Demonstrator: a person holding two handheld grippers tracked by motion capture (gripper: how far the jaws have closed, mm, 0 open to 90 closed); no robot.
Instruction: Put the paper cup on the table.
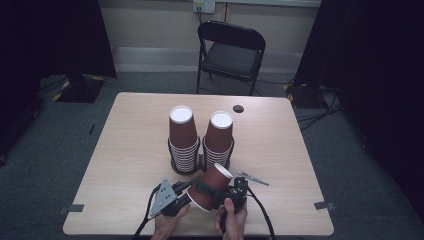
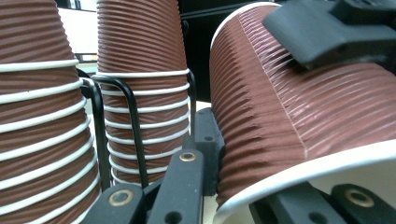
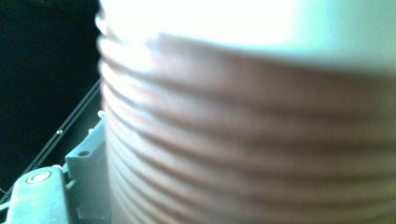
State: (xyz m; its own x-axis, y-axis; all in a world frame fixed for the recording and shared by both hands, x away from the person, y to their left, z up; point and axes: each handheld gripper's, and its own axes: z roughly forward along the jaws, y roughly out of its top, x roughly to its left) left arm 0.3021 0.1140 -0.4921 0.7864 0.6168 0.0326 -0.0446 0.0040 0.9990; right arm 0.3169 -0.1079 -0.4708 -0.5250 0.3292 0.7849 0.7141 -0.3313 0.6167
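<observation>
The left gripper (image 1: 184,199) is closed on the white rim of a brown ribbed paper cup (image 1: 211,186), which lies tilted, base pointing toward two stacks. The right gripper (image 1: 235,192) wraps the cup's body, its jaws spread wide around the ribbed wall; whether they press is unclear. Just behind the cup, two upside-down stacks of matching brown cups (image 1: 183,140) stand in a black wire holder (image 2: 133,122) mid-table (image 1: 125,150). Judging by this, one cup is freed; placing it remains.

Each black tool (image 1: 189,196) carries brass-ringed screws, a trailing black cable and a grey three-cornered plate.
</observation>
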